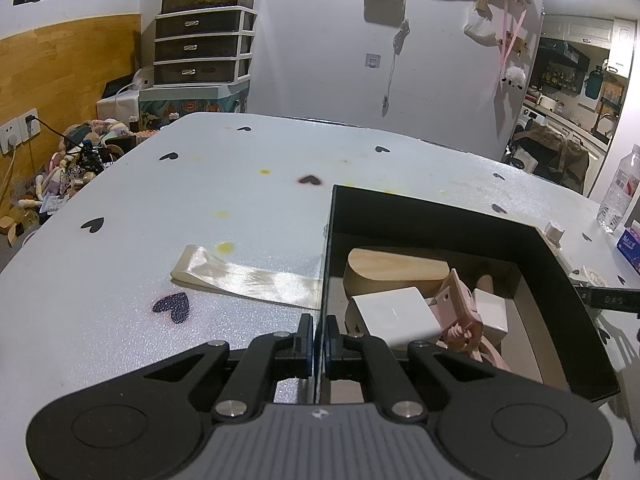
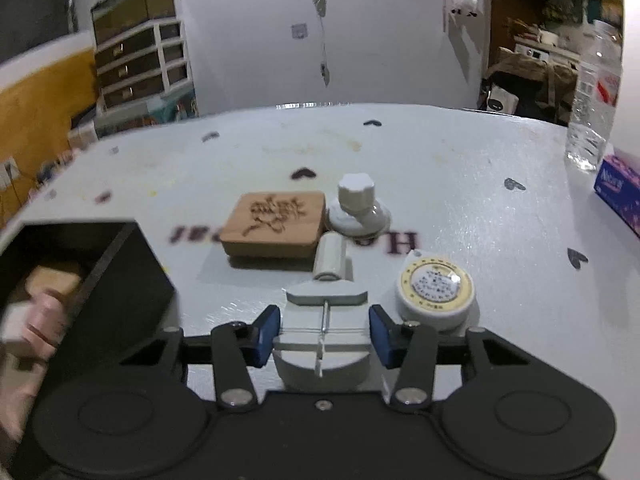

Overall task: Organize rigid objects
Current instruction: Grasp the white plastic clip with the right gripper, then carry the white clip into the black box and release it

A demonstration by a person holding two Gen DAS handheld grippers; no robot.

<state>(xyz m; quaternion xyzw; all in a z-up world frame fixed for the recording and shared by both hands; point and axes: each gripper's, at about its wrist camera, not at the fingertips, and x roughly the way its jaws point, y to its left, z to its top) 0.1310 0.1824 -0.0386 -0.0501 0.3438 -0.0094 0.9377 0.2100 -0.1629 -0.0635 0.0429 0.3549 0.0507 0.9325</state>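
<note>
Your right gripper (image 2: 324, 330) straddles a grey slicer (image 2: 326, 320) on the table (image 2: 500, 240), just in front of the carved wooden block (image 2: 274, 222). The slicer is pale grey plastic, with a wire frame across its middle and a cylindrical handle. Its long axis runs away from you, handle at the far end. The blue pads flank it, not visibly pressing. Your left gripper (image 1: 319, 338) is clamped on the black box (image 1: 440, 216) wall.

Left gripper (image 1: 319, 344) shown angled downward, jaws clamped together; right gripper (image 2: 324, 334) angled downward, jaws parted.
</note>
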